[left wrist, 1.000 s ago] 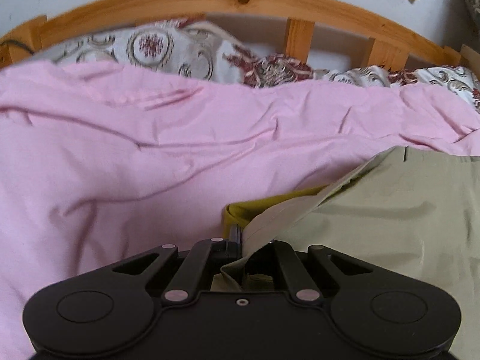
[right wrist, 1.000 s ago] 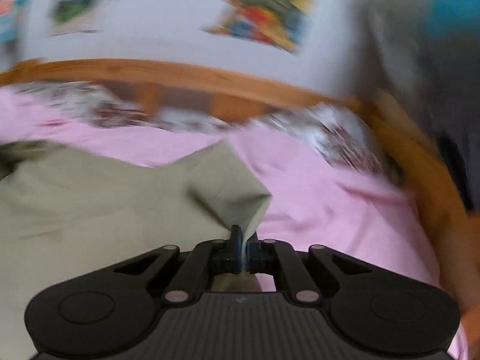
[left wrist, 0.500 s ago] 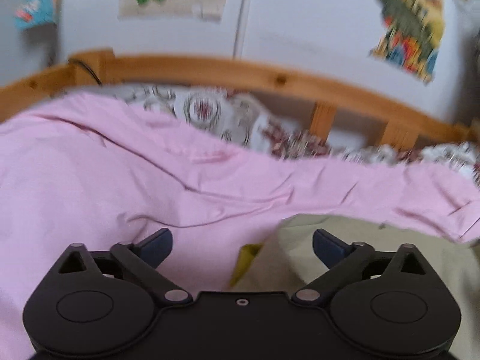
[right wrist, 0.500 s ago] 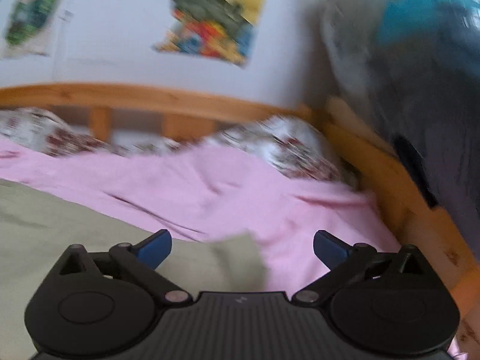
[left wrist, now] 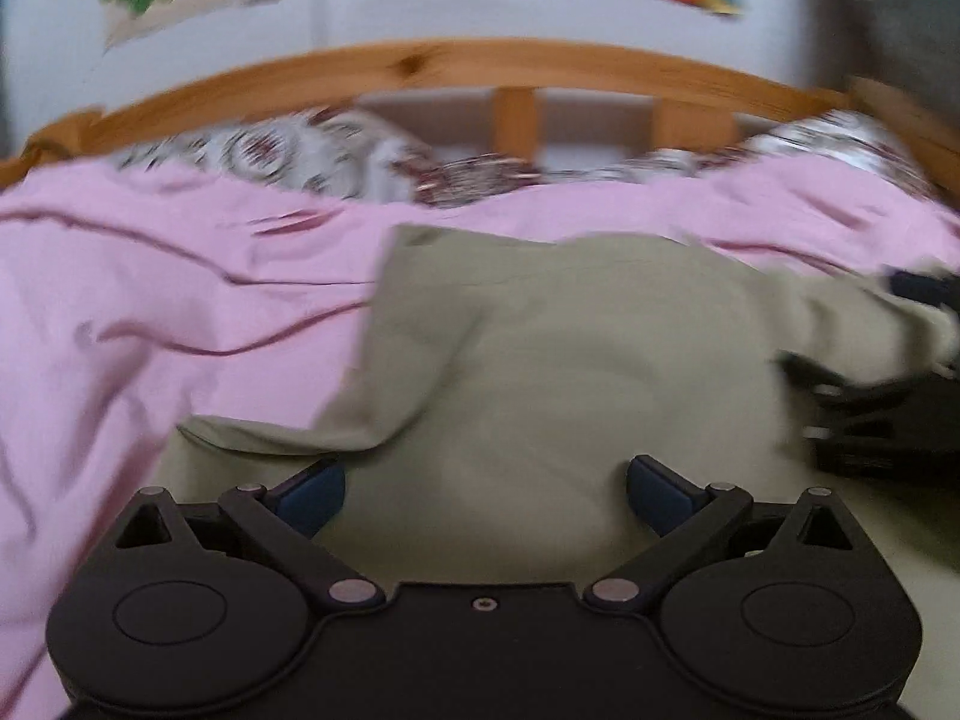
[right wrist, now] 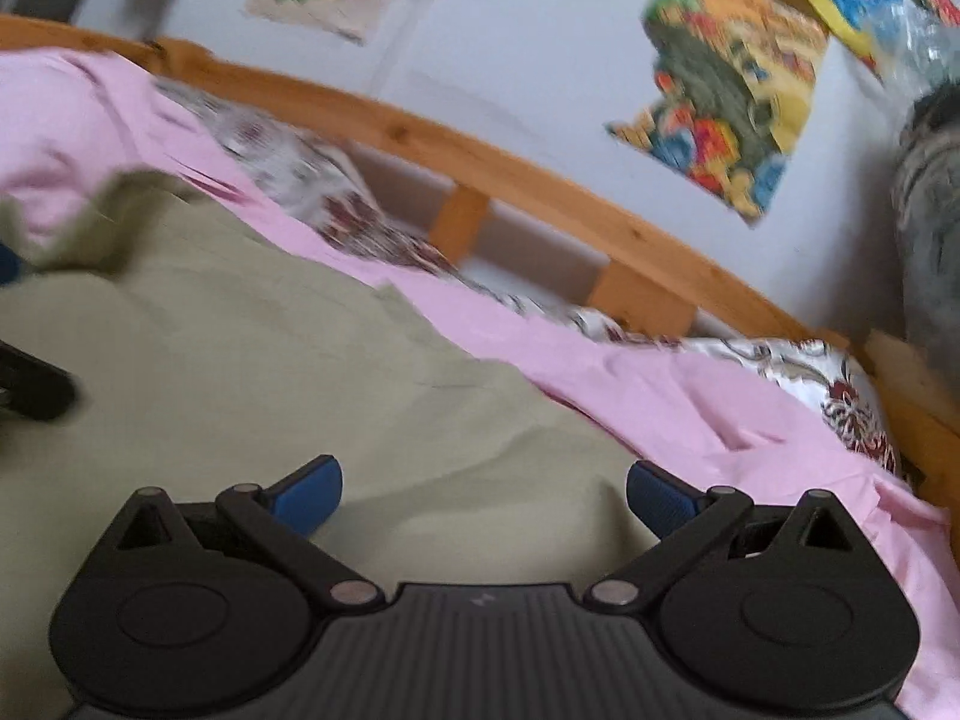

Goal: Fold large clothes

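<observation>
An olive-green garment (left wrist: 558, 360) lies spread on the pink bed cover (left wrist: 150, 312), folded over itself with a fold edge at its left. My left gripper (left wrist: 486, 495) hovers over its near part, open, with nothing between the blue pads. In the right wrist view the same garment (right wrist: 270, 372) fills the lower left, and my right gripper (right wrist: 485, 495) stands open above its right edge, tilted. The right gripper also shows as a black shape (left wrist: 882, 420) at the right edge of the left wrist view. Both views are blurred.
A wooden headboard (left wrist: 456, 66) with slats runs behind patterned pillows (left wrist: 312, 162). Posters (right wrist: 726, 78) hang on the white wall. A wooden side rail (right wrist: 918, 420) bounds the bed at the right, with a grey bundle (right wrist: 930, 228) above it.
Both grippers were shut on corners of the olive garment a second ago; both have let go and opened wide. The cloth now lies flat, and both hands have moved along it.
</observation>
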{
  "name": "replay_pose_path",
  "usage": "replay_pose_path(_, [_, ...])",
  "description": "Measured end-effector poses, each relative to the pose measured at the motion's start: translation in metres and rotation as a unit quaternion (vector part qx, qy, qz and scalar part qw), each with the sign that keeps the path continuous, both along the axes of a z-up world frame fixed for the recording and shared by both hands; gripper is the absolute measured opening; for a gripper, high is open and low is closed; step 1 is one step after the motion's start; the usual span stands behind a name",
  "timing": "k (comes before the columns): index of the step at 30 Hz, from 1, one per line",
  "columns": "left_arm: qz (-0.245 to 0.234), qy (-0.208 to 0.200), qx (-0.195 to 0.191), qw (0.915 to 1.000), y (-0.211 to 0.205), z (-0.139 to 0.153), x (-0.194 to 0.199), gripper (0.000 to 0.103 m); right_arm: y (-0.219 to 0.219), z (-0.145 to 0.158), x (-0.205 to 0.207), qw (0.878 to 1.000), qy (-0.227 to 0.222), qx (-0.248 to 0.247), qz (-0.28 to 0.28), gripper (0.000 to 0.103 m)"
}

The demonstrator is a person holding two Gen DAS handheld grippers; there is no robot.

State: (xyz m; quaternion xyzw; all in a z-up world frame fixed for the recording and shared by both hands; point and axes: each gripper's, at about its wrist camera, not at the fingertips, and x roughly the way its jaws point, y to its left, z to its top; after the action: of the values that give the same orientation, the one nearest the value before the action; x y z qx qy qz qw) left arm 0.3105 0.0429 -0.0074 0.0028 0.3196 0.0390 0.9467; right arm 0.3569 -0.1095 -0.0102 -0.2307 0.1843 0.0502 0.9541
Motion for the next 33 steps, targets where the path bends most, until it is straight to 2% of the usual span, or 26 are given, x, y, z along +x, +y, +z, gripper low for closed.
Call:
replay_pose_path(4, [0.086,0.016,-0.02,0.996,0.051,-0.004,0.036,0.102,-0.015,-0.005,0.035,0.999,0.023,0.029,-0.031,0.102])
replay_pose_path(6, [0.129,0.016,-0.028,0.9911,0.077,-0.006,0.048,0.102,-0.023,-0.005,0.043,0.999,0.014,0.014,-0.045,0.103])
replay_pose_path(8, [0.124,0.009,-0.053,0.9908,0.091,-0.004,0.05,0.1,-0.039,-0.003,0.049,0.998,0.008,0.0,-0.064,0.103])
replay_pose_path(11, [0.129,0.004,-0.029,0.9912,0.079,0.009,0.037,0.099,-0.072,0.007,0.063,0.991,0.023,0.008,-0.13,0.103])
replay_pose_path(13, [0.127,-0.019,-0.048,0.9906,0.067,0.023,0.017,0.1,-0.084,0.025,0.053,0.987,0.028,0.028,-0.156,0.103])
replay_pose_path(16, [0.078,-0.046,-0.107,0.9902,0.041,0.037,-0.019,0.102,-0.078,0.048,0.011,0.988,0.049,0.094,-0.114,0.103])
replay_pose_path(19, [0.056,-0.057,-0.127,0.9887,0.013,0.03,-0.05,0.102,-0.05,0.045,-0.047,0.987,0.072,0.138,-0.046,0.103])
replay_pose_path(21, [0.061,-0.044,-0.11,0.9911,-0.005,0.013,-0.059,0.102,-0.027,0.029,-0.077,0.99,0.064,0.125,-0.015,0.103])
replay_pose_path(23, [0.064,-0.045,-0.053,0.9955,-0.018,-0.007,-0.059,0.102,-0.006,0.003,-0.098,0.997,0.036,0.073,0.0,0.103])
replay_pose_path(24, [0.06,-0.053,-0.029,0.9964,-0.021,-0.016,-0.058,0.102,-0.001,-0.006,-0.106,0.999,0.005,0.046,0.012,0.103])
replay_pose_path(25, [0.057,-0.059,-0.022,0.9964,-0.02,-0.021,-0.057,0.102,-0.002,-0.01,-0.108,0.999,-0.01,0.033,0.021,0.103])
replay_pose_path(26, [0.058,-0.06,-0.034,0.9959,-0.016,-0.024,-0.056,0.102,-0.006,-0.01,-0.105,0.999,-0.01,0.029,0.022,0.103])
replay_pose_path(28, [0.071,-0.06,-0.06,0.9938,-0.005,-0.027,-0.055,0.102,-0.023,-0.009,-0.096,1.0,-0.014,0.017,-0.002,0.103])
replay_pose_path(31, [0.074,-0.06,-0.069,0.9931,0.004,-0.029,-0.052,0.102,-0.069,-0.008,-0.079,0.997,0.007,0.013,-0.073,0.103])
replay_pose_path(33, [0.07,-0.061,-0.07,0.9932,0.006,-0.03,-0.053,0.102,-0.11,-0.009,-0.067,0.987,0.026,0.019,-0.158,0.102])
